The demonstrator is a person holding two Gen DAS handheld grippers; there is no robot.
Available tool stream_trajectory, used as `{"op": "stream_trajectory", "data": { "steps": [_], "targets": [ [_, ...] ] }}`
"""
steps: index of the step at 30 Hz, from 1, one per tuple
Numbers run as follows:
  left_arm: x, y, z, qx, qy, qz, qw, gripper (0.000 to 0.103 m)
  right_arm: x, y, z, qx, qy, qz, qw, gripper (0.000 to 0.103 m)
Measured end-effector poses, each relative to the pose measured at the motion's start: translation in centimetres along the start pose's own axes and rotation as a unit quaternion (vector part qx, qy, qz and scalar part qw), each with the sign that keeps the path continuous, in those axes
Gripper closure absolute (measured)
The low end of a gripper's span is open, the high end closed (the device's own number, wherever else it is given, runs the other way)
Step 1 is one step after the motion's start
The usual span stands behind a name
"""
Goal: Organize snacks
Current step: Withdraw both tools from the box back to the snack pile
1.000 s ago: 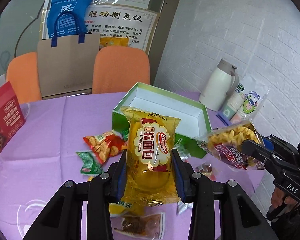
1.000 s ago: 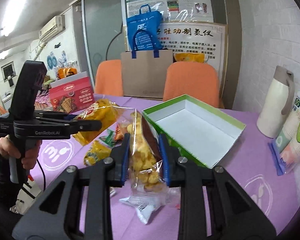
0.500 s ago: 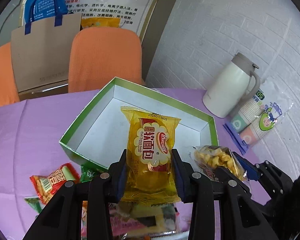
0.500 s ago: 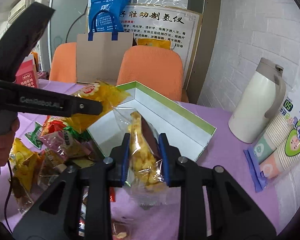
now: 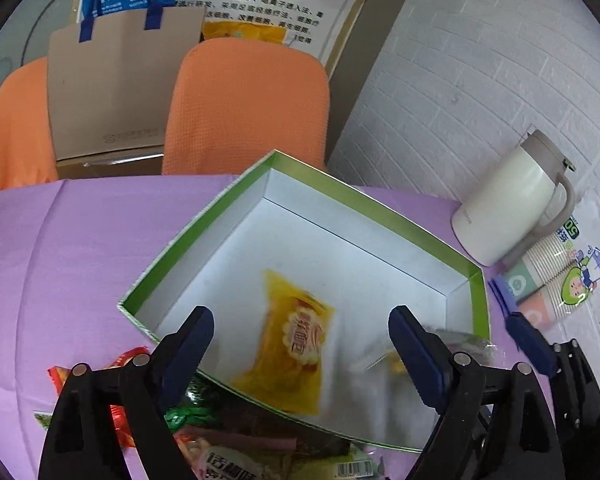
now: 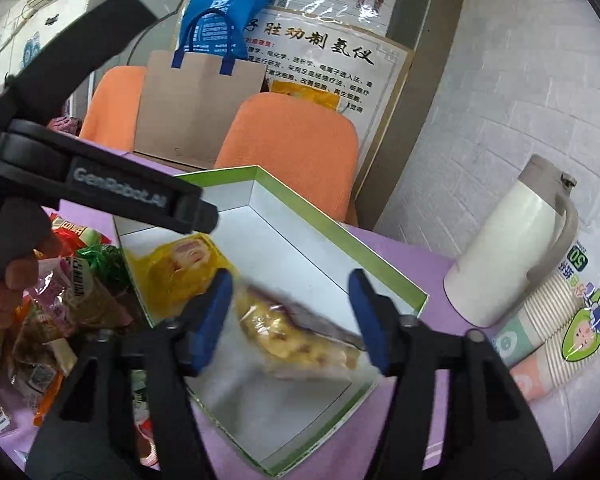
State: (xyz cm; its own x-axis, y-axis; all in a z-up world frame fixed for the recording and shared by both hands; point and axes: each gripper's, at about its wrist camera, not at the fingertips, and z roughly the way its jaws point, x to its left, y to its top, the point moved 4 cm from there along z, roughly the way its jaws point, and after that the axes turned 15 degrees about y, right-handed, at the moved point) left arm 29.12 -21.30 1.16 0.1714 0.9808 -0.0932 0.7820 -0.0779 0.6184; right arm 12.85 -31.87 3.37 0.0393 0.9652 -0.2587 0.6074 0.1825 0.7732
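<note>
A green box with a white inside (image 5: 364,200) (image 6: 312,208) sits on the purple table. My left gripper (image 5: 300,336) is open above its near part. A yellow bread packet (image 5: 292,340) (image 6: 180,268) lies blurred in the box under it. My right gripper (image 6: 292,312) is open over the box's right end. A clear bag of yellow snacks (image 6: 296,336) (image 5: 396,360) lies blurred below it in the box. Both grippers are empty.
Several loose snack packets (image 5: 236,448) (image 6: 72,292) lie in front of and left of the box. A white thermos (image 5: 516,208) (image 6: 512,248) and a pack of paper cups (image 5: 560,272) stand at the right by the brick wall. Orange chairs (image 5: 248,104) stand behind the table.
Both grippers have opened over the box. The yellow bread packet and the clear snack bag have left the jaws and dropped into the box.
</note>
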Motion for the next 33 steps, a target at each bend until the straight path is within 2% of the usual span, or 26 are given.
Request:
{"op": "stream_trajectory", "data": {
  "steps": [8,12,14,16,19,23,25,28,33],
  "targets": [
    [1.2,0.2,-1.6,-0.014,0.014,0.013,0.9997,0.012,-2.8,-0.3,-2.5,-0.009,0.006,0.071,0.997,0.034],
    [1.7,-0.3,-3.3,-0.026,0.013,0.02,0.9994,0.012,-3.6,-1.1,-2.9,0.01,0.028,0.121,0.992,0.033],
    [1.9,-0.7,-4.4,-0.031,0.011,0.024,0.9991,0.012,-3.4,-1.5,-3.5,0.015,0.046,0.142,0.989,0.023],
    [2.2,-1.3,-5.9,-0.037,0.009,0.031,0.9988,0.012,-2.8,-1.8,-4.6,0.012,0.065,0.155,0.986,0.018],
    [2.7,-2.6,-8.7,-0.051,-0.011,0.044,0.9977,0.012,-1.2,-1.8,-6.7,0.006,0.085,0.152,0.985,0.017],
    [3.4,-4.8,-12.5,-0.075,-0.005,0.065,0.9951,0.012,1.5,-1.6,-10.0,-0.003,0.089,0.114,0.99,0.001],
    [3.8,-6.1,-14.1,-0.082,-0.006,0.075,0.9938,0.012,2.9,-1.9,-11.7,-0.008,0.089,0.094,0.992,0.001],
    [4.8,-8.2,-15.8,-0.082,-0.015,0.074,0.9938,0.011,4.3,-2.9,-13.8,-0.018,0.112,0.085,0.99,0.001],
    [6.3,-12.1,-17.5,-0.086,-0.001,0.076,0.9934,0.011,5.5,-4.7,-15.4,-0.031,0.128,0.093,0.987,0.001]
  ]
}}
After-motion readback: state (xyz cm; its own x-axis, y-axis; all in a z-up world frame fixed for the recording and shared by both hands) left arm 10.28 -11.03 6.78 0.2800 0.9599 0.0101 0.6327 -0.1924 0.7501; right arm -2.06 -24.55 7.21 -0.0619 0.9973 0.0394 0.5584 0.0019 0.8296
